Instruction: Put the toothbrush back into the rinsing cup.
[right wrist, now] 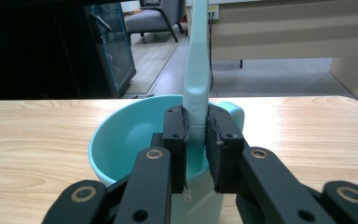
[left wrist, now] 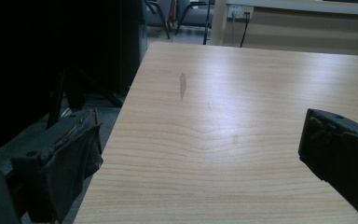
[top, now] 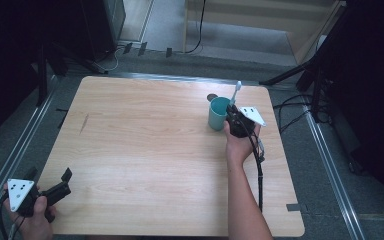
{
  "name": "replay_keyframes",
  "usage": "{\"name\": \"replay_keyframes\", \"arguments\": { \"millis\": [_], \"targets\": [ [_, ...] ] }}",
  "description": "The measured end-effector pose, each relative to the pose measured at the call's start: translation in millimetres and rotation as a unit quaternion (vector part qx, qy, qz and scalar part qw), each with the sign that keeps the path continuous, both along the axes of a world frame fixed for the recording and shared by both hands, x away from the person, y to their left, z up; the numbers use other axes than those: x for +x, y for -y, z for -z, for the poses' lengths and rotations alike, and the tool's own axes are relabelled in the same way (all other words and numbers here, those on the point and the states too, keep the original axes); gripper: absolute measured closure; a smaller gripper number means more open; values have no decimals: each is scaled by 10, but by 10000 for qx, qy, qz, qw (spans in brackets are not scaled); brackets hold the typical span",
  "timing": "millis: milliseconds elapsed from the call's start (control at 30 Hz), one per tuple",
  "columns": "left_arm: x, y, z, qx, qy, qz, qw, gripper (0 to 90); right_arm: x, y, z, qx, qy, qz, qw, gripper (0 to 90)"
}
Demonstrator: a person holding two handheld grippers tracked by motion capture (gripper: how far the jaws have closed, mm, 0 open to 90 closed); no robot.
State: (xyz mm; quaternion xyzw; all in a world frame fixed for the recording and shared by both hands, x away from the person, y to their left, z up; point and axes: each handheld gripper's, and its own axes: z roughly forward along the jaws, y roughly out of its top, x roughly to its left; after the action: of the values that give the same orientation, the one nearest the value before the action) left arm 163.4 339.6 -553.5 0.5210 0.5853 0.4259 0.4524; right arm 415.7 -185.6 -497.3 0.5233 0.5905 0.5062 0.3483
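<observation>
Over the teal cup (right wrist: pixel 130 140), right gripper (right wrist: pixel 196 140) clamps the toothbrush (right wrist: pixel 196 70) — lowered partway, unreleased; left gripper (left wrist: pixel 200 154) idles open.

A bare wooden table (top: pixel 145 150) stands on grey floor (top: pixel 325 170) near a chair (right wrist: pixel 156 21).

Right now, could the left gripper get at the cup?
Probably not without a long reach: the left gripper sits at the table's near left corner, the cup far right, with the right gripper holding a toothbrush over it.

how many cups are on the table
1: a teal cup near the table's far right corner, with the right gripper holding a toothbrush upright at its rim.
</observation>
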Motion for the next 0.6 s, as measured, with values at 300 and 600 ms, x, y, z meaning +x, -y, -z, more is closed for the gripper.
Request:
{"name": "replay_keyframes", "arguments": {
  "millis": [300,600],
  "targets": [
    [1,-1,0,-18,1,-12,10000,0,-2,-4,-2,-45,-11,-38,10000,787],
    [0,-5,0,-23,3,-10,10000,0,-16,-14,-12,-88,-12,-12,10000,777]
  ]
}}
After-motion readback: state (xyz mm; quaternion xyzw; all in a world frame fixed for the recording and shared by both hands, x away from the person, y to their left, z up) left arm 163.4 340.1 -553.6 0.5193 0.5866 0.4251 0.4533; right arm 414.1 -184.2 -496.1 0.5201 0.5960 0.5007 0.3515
